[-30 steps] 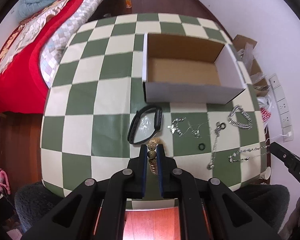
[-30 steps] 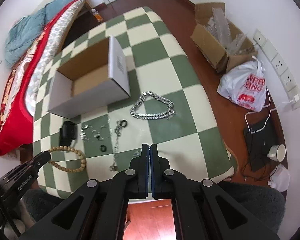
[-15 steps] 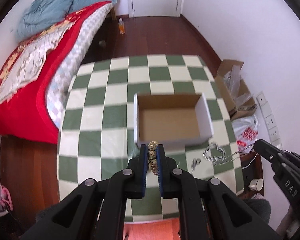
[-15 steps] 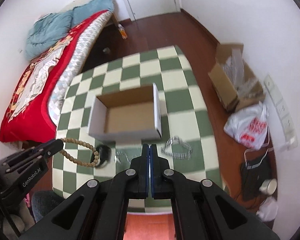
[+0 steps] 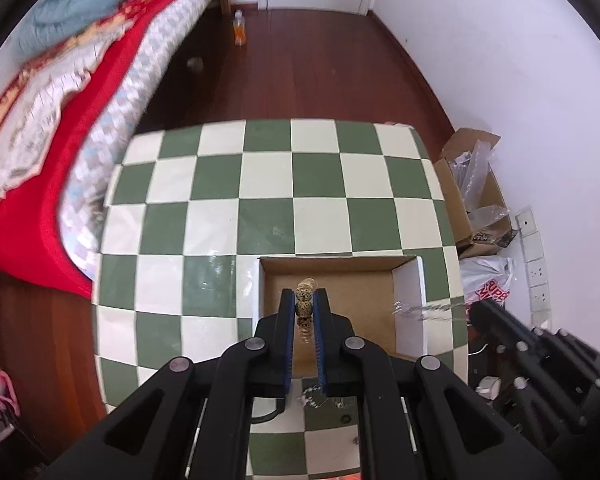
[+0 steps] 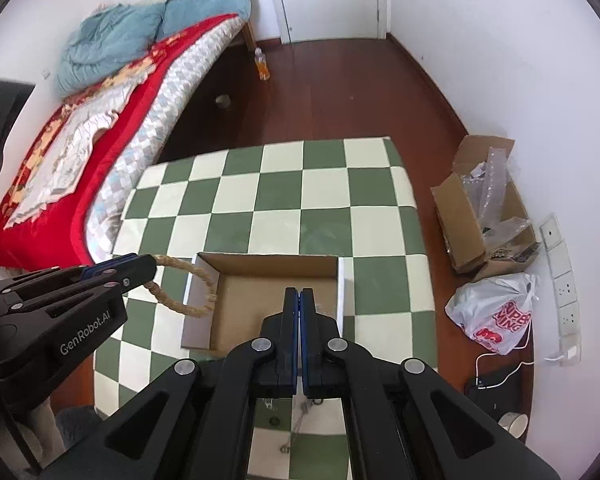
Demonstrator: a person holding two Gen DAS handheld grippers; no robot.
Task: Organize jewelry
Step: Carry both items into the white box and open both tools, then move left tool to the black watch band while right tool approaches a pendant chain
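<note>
White lettering reading "GenRobot.AI" runs along the black body of the left gripper (image 6: 146,270), seen from the right wrist view. The white plastic bag (image 6: 496,312) on the floor by the wall carries red letters that read "SUPER" over "WING", though the crumpled folds hide part of the print. A small label on the brown cardboard box (image 5: 480,216) beside it is too blurred to read.

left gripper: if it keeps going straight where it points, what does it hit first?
Probably the cardboard box floor: the left gripper, shut on the beaded bracelet, points down into the open box. Depth is unclear.
</note>
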